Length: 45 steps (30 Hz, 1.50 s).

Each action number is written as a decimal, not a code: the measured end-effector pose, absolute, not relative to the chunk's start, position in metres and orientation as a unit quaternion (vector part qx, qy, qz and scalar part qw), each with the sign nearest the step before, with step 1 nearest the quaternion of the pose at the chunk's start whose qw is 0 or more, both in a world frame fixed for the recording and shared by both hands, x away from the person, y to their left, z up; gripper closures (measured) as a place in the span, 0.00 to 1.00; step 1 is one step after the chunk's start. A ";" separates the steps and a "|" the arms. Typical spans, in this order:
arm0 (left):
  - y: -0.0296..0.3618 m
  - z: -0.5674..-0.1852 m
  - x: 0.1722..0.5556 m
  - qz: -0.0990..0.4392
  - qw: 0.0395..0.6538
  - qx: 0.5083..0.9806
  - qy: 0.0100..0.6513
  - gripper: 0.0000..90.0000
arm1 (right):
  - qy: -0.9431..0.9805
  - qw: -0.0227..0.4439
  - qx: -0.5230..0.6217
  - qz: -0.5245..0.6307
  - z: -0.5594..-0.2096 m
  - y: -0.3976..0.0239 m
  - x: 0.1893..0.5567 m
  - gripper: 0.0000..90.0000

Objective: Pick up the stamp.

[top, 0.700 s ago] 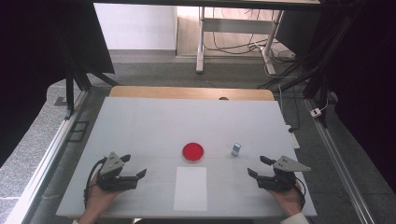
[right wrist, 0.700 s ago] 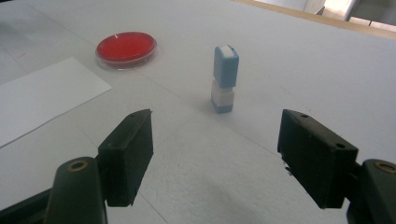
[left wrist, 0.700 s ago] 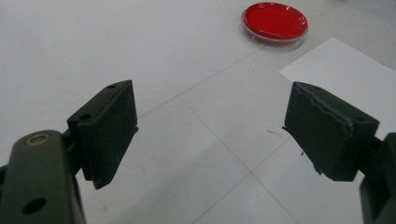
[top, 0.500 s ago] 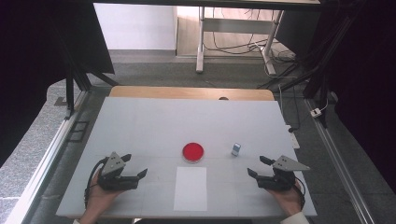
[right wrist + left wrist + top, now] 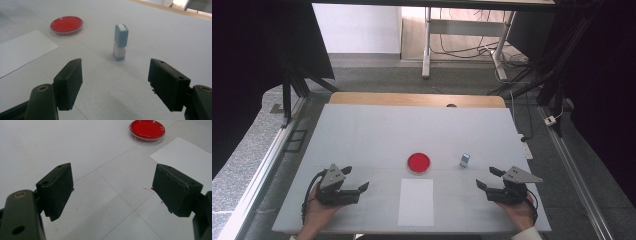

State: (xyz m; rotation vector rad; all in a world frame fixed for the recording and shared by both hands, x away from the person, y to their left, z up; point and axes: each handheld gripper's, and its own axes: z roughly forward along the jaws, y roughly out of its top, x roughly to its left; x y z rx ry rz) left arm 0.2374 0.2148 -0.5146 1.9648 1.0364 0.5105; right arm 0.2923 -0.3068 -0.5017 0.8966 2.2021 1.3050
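A round red dish [image 5: 418, 162] sits at the table's middle, also seen in the left gripper view [image 5: 147, 130] and the right gripper view [image 5: 66, 25]. Just in front of it lies a white sheet of paper [image 5: 416, 201] [image 5: 187, 160] [image 5: 20, 51]. A small blue and white stamp [image 5: 465, 159] [image 5: 120, 41] stands upright to the dish's right. My left gripper [image 5: 354, 179] [image 5: 112, 192] rests near the front left, open and empty. My right gripper [image 5: 488, 177] [image 5: 116, 83] rests near the front right, open and empty, with the stamp a short way ahead of it.
The white table [image 5: 377, 130] has a wooden strip [image 5: 412, 99] along its far edge. Metal rails [image 5: 257, 170] run along both sides. Beyond the table are a desk frame [image 5: 427, 45] and cables [image 5: 517, 75] on the floor.
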 end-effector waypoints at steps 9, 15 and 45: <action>0.213 -0.515 0.240 0.196 0.418 0.782 0.419 0.19 | 0.790 0.216 0.323 0.474 -0.495 -0.302 0.292 0.30; 0.209 -0.517 0.243 0.195 0.414 0.787 0.414 0.19 | 0.783 0.222 0.316 0.487 -0.487 -0.297 0.293 0.29; 0.209 -0.516 0.244 0.193 0.420 0.785 0.413 0.19 | 0.807 0.183 0.303 0.473 -0.445 -0.276 0.343 0.33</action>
